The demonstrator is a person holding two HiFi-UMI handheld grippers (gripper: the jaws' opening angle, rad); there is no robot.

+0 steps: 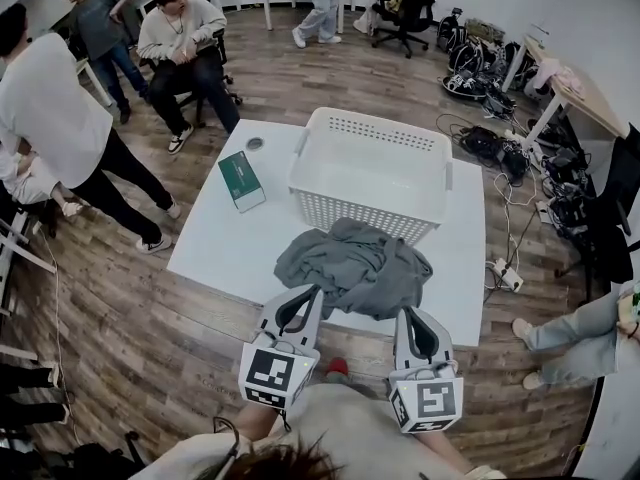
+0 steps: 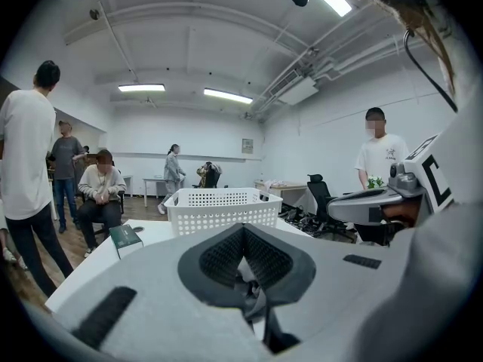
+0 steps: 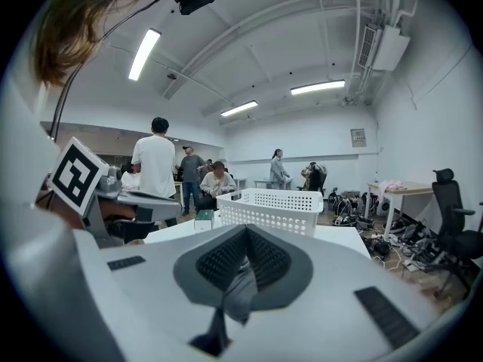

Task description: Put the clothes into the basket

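Now left gripper point(image 1: 312, 292), right gripper point(image 1: 408, 314) jaws clamp grey garment point(image 1: 350, 263); green box point(image 1: 241, 180) print illegible

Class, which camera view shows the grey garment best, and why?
The head view: the whole crumpled garment lies on the table before the basket. The left gripper view and the right gripper view each show only a pinch of its fabric between shut jaws.

Ceiling strip lights point(image 3: 317, 87) brighten everything evenly; both gripper views bulge fisheye.
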